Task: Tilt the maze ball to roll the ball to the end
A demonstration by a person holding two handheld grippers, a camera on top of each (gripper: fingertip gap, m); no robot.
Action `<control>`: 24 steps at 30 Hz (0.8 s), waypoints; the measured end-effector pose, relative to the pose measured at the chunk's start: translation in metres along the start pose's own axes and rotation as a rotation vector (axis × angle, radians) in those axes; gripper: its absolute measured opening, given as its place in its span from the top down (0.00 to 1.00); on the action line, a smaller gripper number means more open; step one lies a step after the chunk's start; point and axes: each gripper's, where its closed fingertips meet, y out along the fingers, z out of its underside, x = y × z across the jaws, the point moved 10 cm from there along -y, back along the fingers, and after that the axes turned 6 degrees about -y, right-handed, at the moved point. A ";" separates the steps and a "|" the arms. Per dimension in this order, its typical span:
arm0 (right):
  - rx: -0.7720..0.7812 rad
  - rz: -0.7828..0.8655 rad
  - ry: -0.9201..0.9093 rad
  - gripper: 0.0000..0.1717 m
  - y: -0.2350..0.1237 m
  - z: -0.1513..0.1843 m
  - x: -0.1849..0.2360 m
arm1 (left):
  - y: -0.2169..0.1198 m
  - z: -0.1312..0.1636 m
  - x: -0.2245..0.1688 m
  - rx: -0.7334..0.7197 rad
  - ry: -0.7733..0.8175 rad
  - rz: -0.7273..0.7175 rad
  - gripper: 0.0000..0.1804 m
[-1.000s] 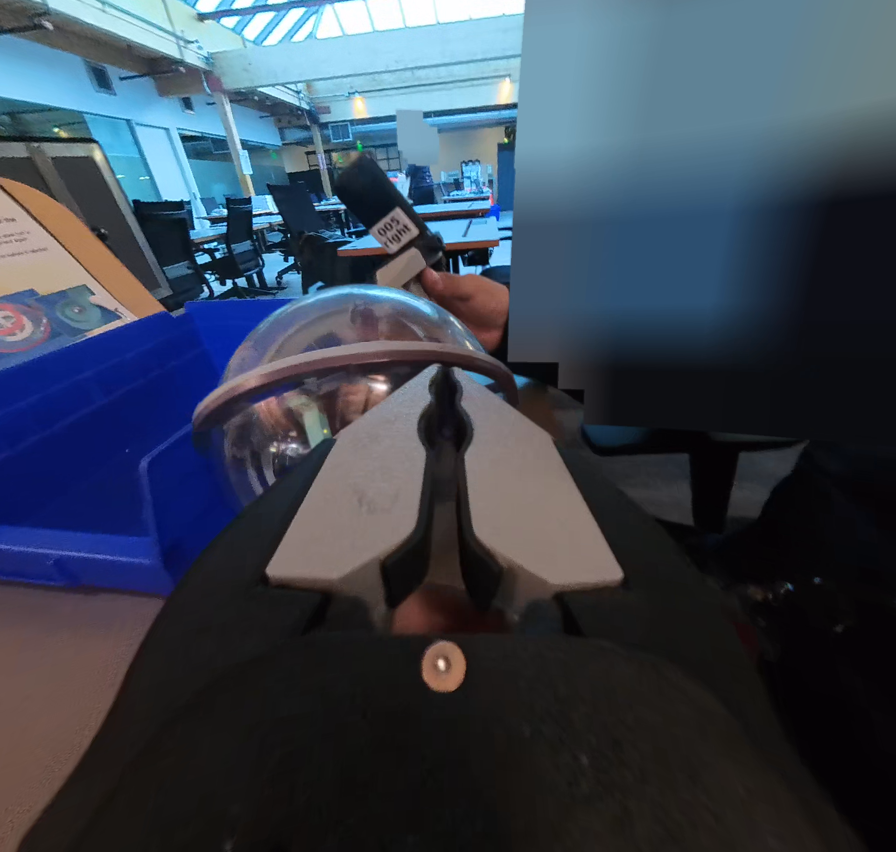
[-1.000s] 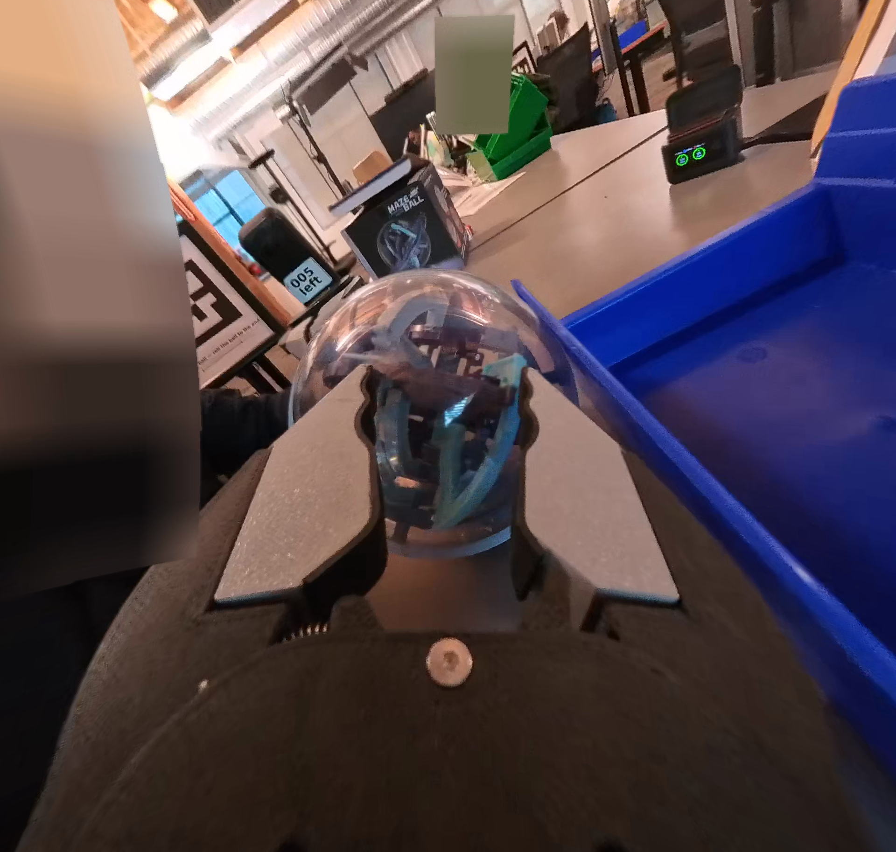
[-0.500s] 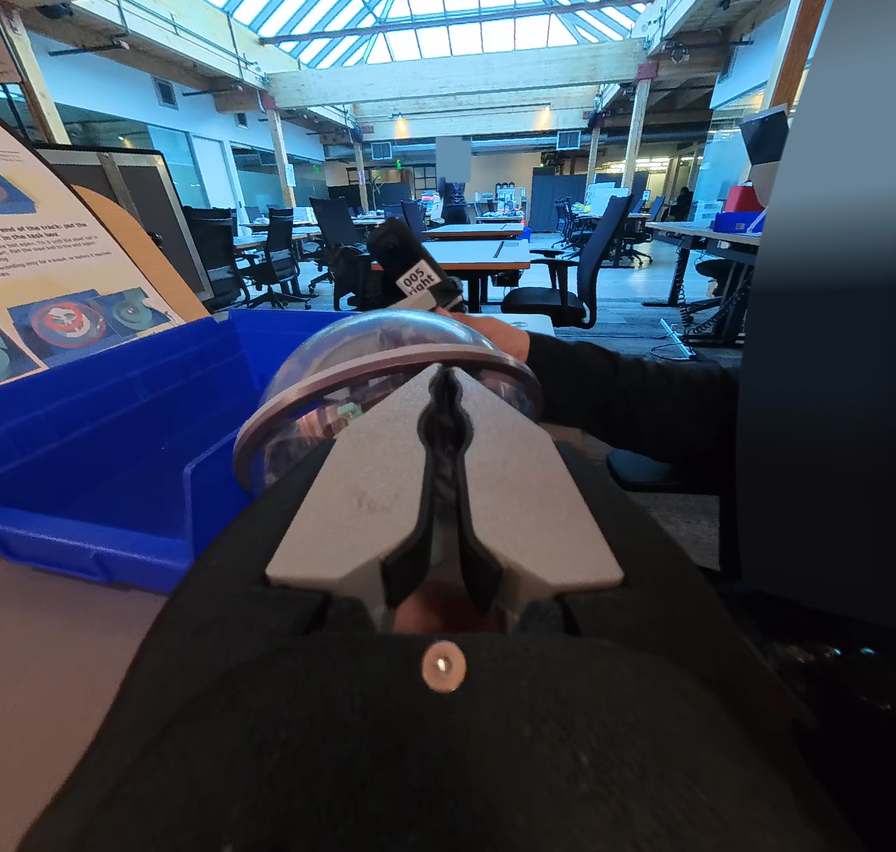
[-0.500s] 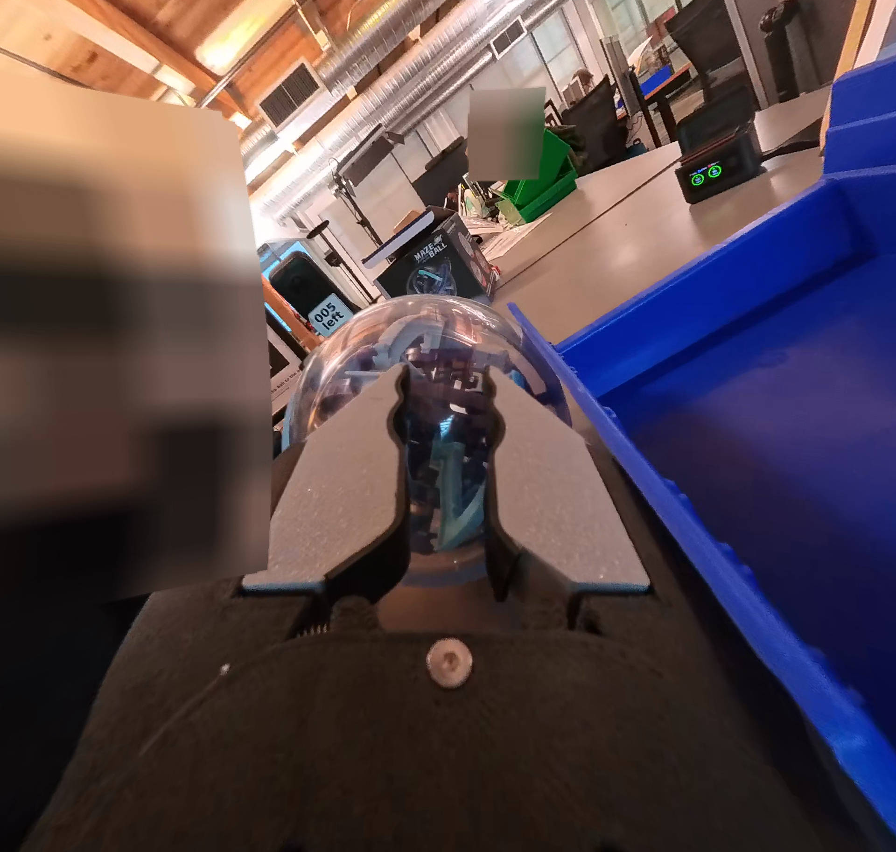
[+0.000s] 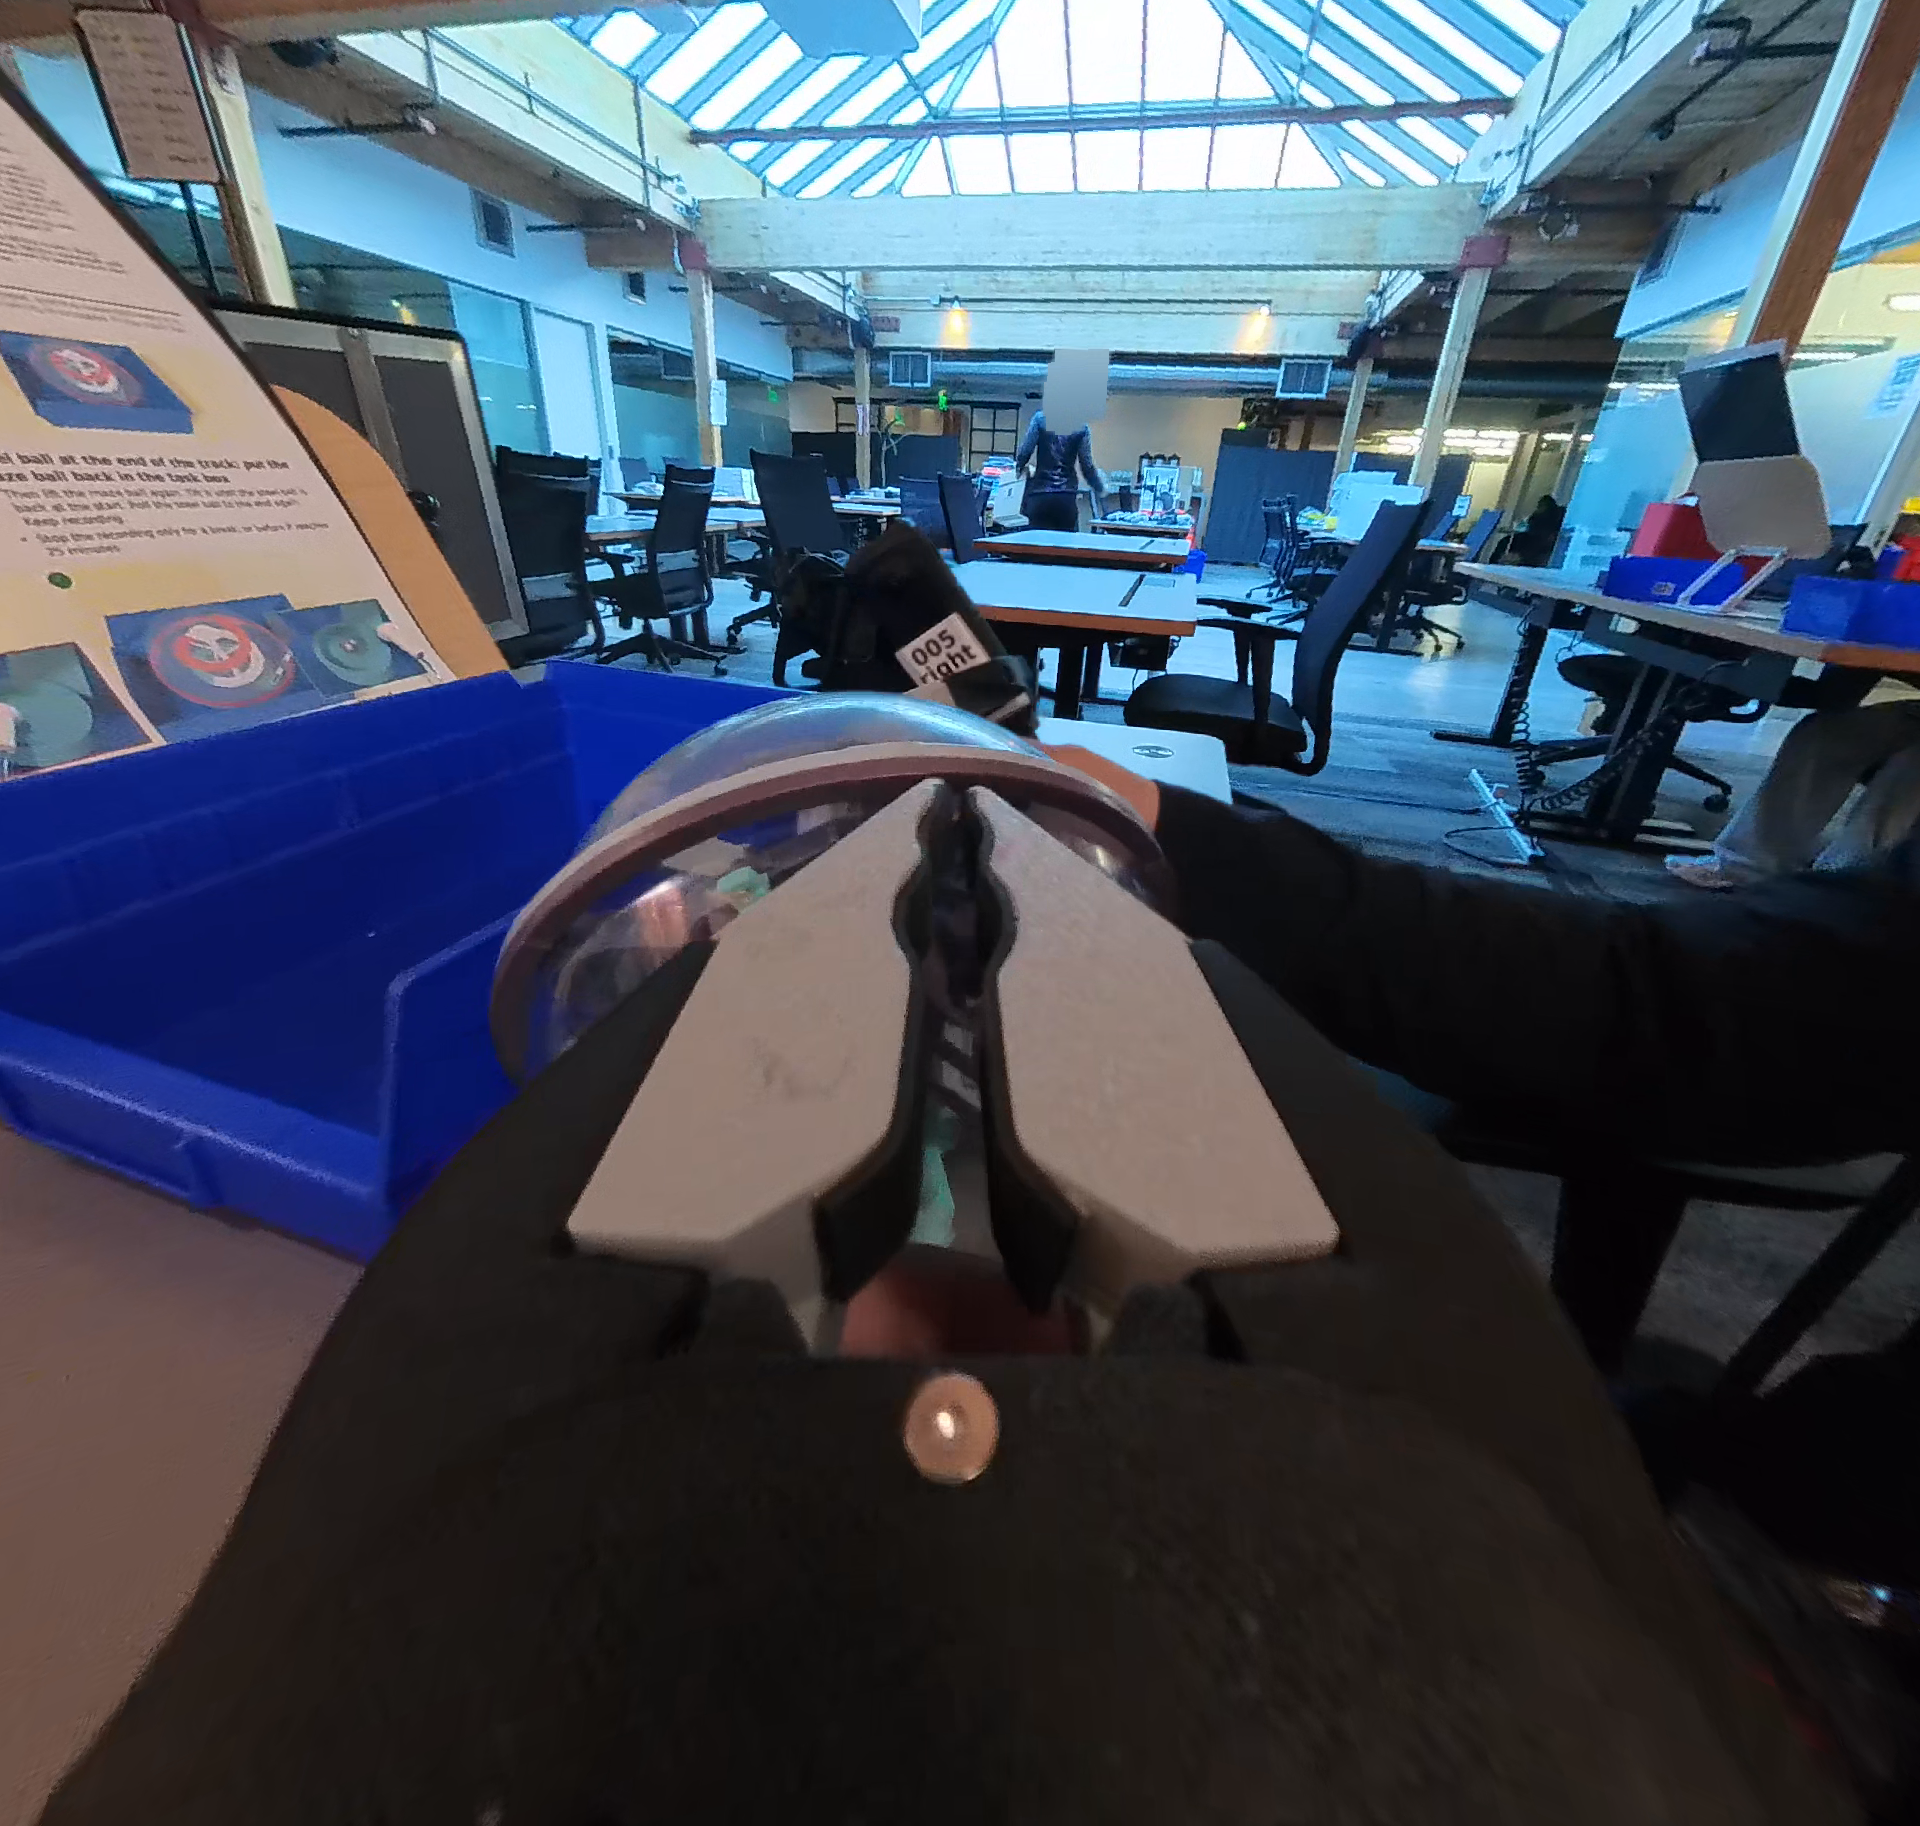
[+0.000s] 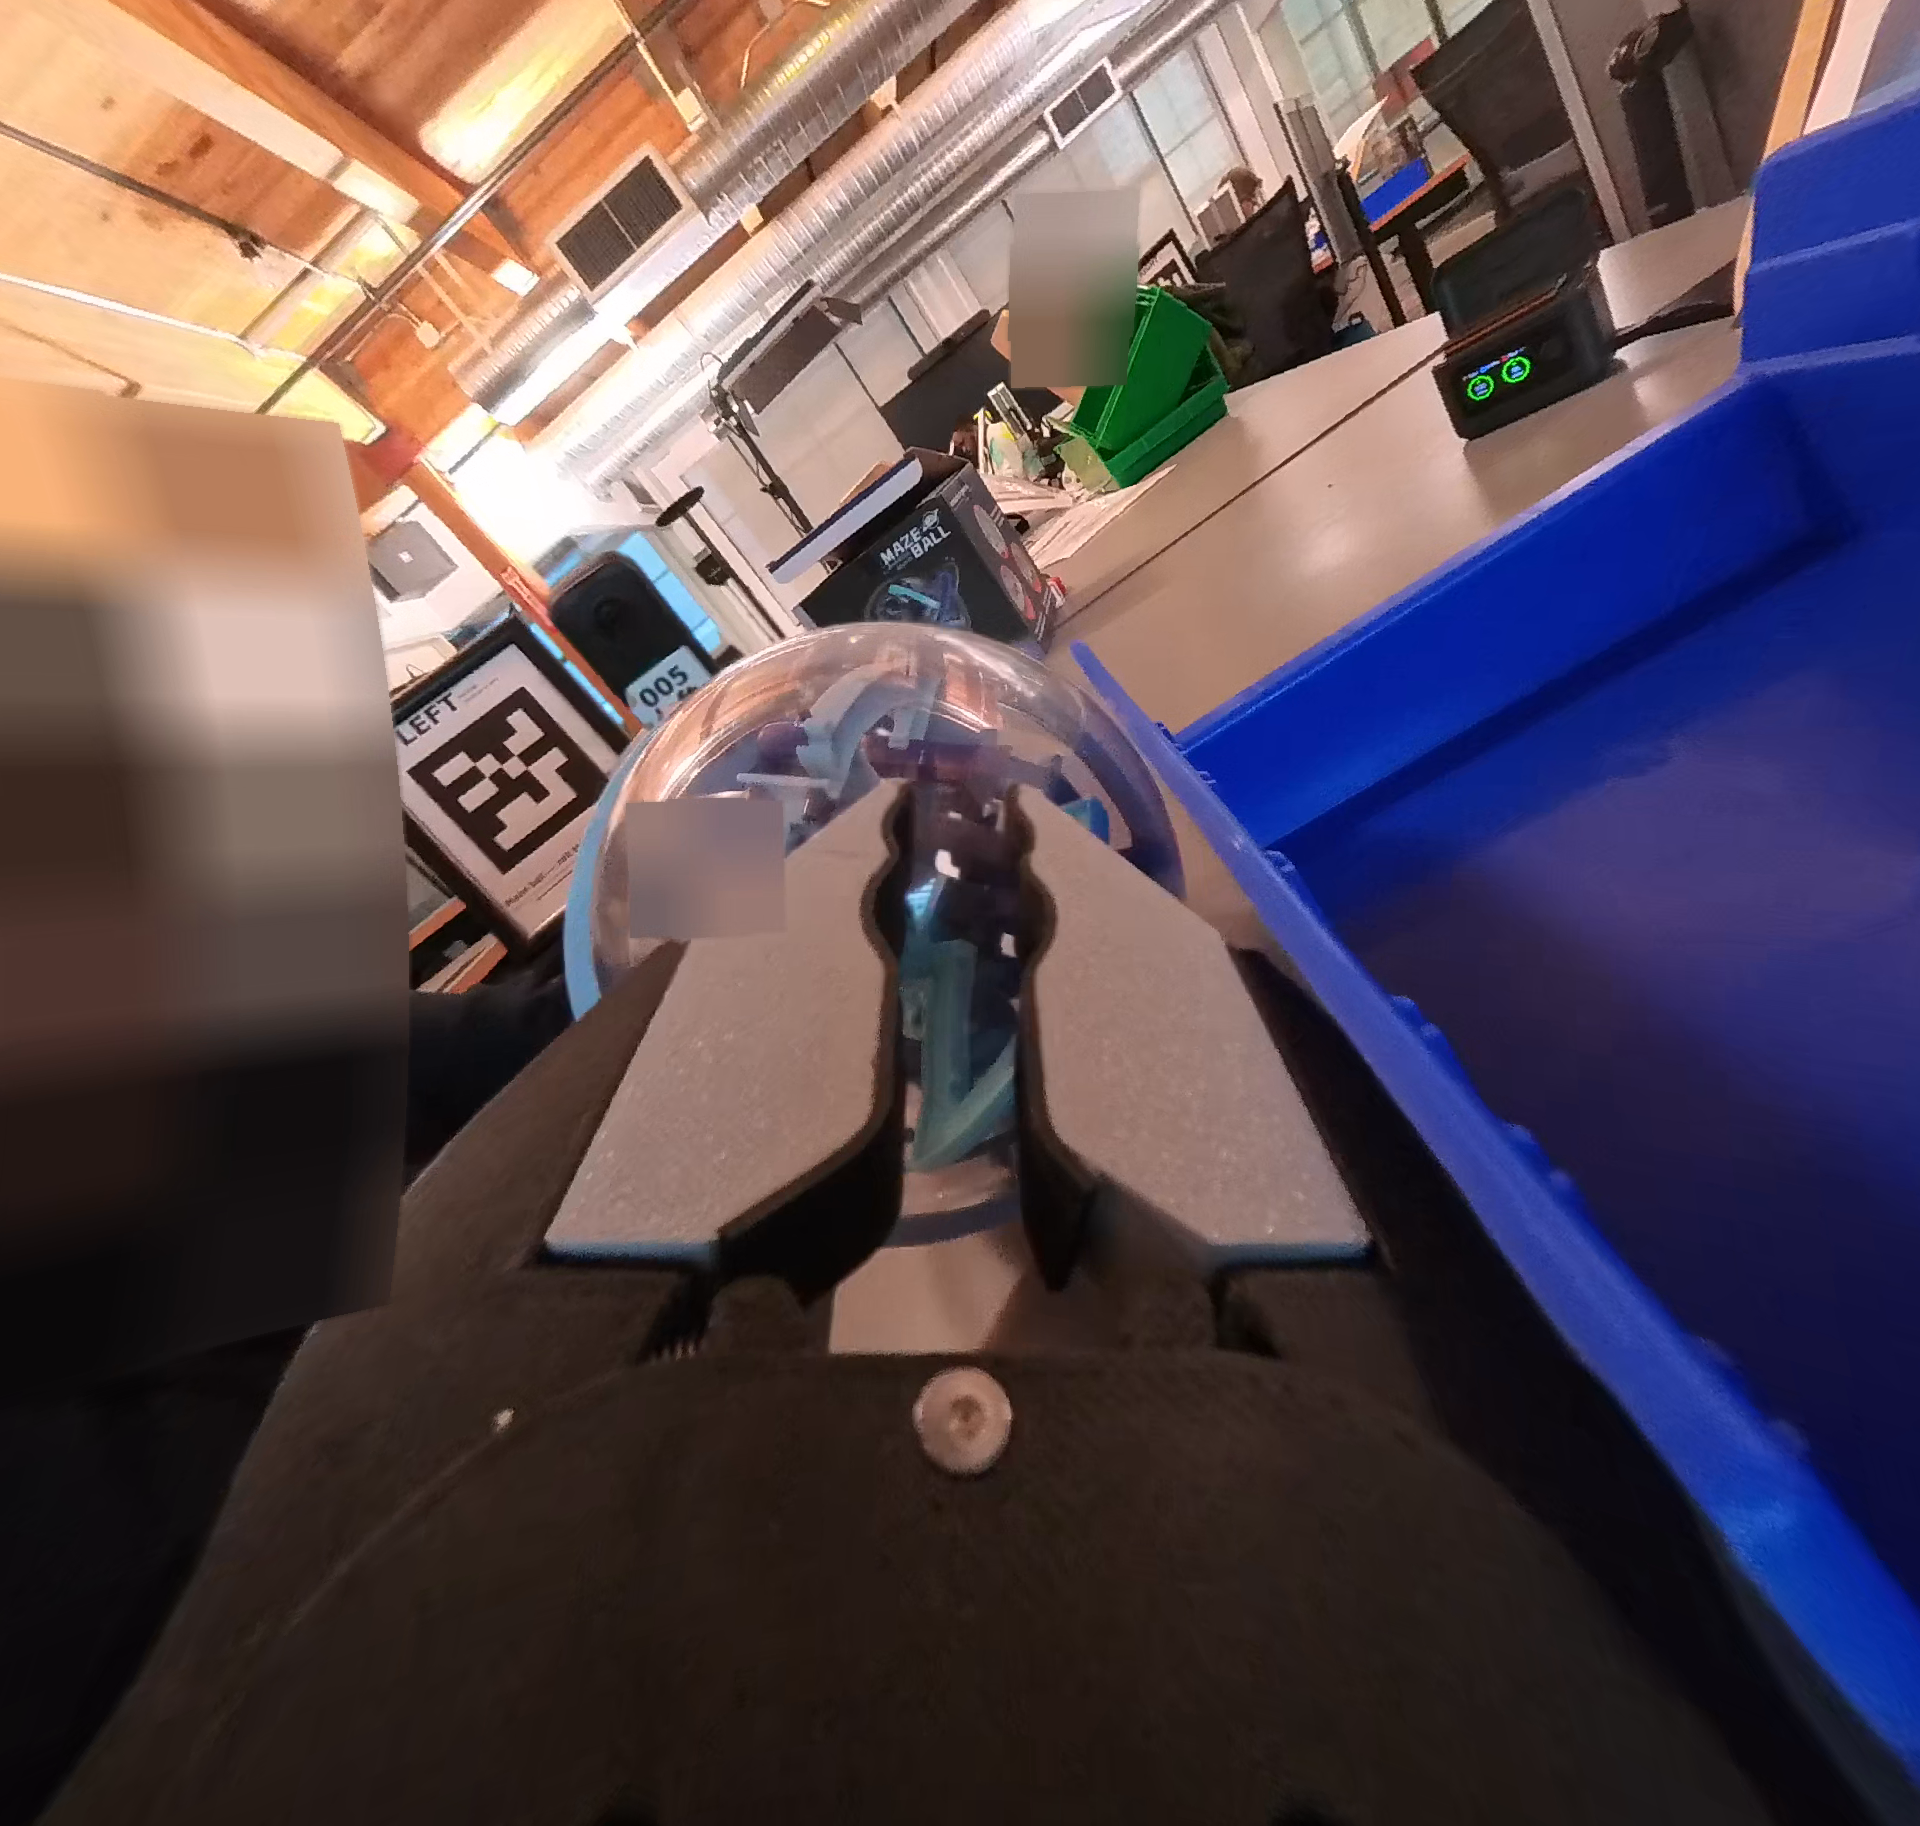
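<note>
Maze ball point(image 5: 831, 841) sat between two grippers, above worktop point(image 6: 1351, 529), right beside blue bin point(image 6: 1558, 841). Left gripper point(image 5: 951, 800) fingers pressed together at ball's flat rim. Right gripper point(image 6: 956, 800) fingers nearly together against ball's round side; real pinch, cannot tell. Ball was clear, smooth, shiny plastic, with curly blue and purple tracks inside. Risk: slippery shell could slide out if tilted too fast, or bump bin wall.
</note>
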 end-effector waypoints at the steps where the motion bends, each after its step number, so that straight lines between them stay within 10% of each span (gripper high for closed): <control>1: 0.005 -0.005 -0.002 0.95 0.000 0.000 0.000 | 0.001 0.000 -0.003 0.009 0.012 -0.001 1.00; 24: 0.011 -0.025 -0.011 0.94 0.000 0.000 0.002 | -0.003 -0.003 0.006 0.021 0.027 -0.001 1.00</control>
